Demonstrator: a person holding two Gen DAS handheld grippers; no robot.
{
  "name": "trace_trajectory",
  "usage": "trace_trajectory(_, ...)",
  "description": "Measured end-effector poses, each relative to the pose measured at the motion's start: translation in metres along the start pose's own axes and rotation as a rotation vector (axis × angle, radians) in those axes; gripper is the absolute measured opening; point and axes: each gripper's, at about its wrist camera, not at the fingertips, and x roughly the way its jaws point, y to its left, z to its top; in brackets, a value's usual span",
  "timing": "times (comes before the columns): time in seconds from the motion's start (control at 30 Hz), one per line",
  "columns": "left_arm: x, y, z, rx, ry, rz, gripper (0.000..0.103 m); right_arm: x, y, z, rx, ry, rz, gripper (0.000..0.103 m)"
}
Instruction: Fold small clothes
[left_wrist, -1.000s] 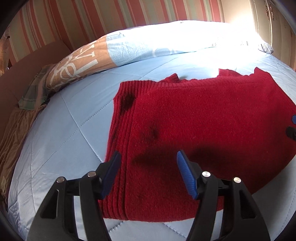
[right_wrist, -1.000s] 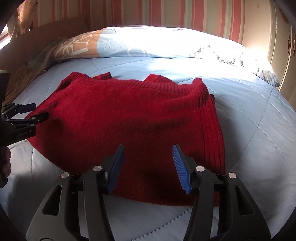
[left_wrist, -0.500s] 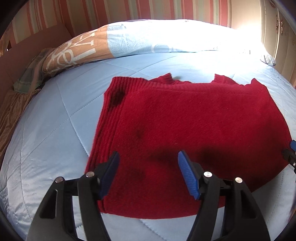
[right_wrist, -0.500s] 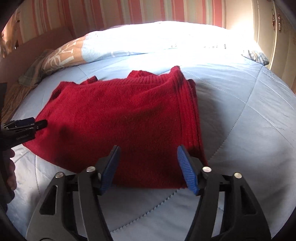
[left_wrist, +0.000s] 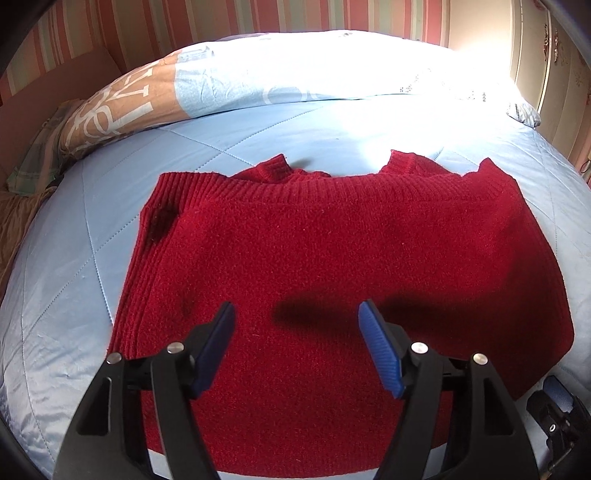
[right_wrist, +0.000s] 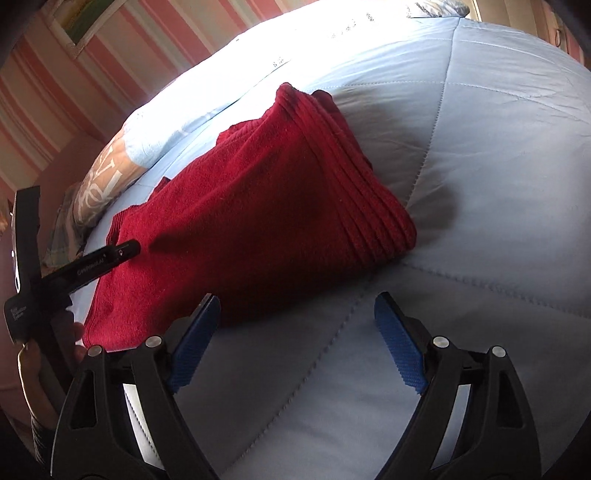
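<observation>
Knitwear fills the left wrist view: a red knitted sweater (left_wrist: 332, 273), already folded into a broad rectangle, is spread flat on the pale blue quilted bed cover (left_wrist: 74, 258). Its long axis runs from left to right across the view, with the ribbed band and neckline on the far side, towards the blue and tan printed pillow (left_wrist: 221, 81). The left tool (left_wrist: 295, 332) is held just above the near half of the garment, its blue-padded fingers spread wide and nothing gripped between them. The near edge of the sweater lies below and behind the fingertips. A small part of the other tool is seen at the lower right corner, beside the garment's right end.

In the right wrist view, the same sweater (right_wrist: 258, 221) is seen ahead and to the left of the right tool (right_wrist: 295, 332). Its ribbed, stacked right end faces this tool, and its length stretches away to the left, where the black arm of the left tool (right_wrist: 92, 262) reaches over it. The right tool's fingers are wide apart and hold nothing; bare bed cover (right_wrist: 480, 184) lies between them, the left fingertip just beside the garment's near edge. The right end is judged nearest to the right tool, so a fold across the long axis would probably be started from there.
</observation>
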Motion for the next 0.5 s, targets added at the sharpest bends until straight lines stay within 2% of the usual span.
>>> trace_trajectory(0.33, 0.015, 0.004, -0.003, -0.062, 0.035, -0.003, 0.07, 0.026, -0.011, 0.035, 0.1, -0.046, 0.066, 0.085)
trace_trajectory(0.5, 0.011, -0.012, -0.002, -0.073, 0.04, -0.018, 0.07, 0.03, -0.012, 0.044, 0.131, -0.069, 0.063, 0.079)
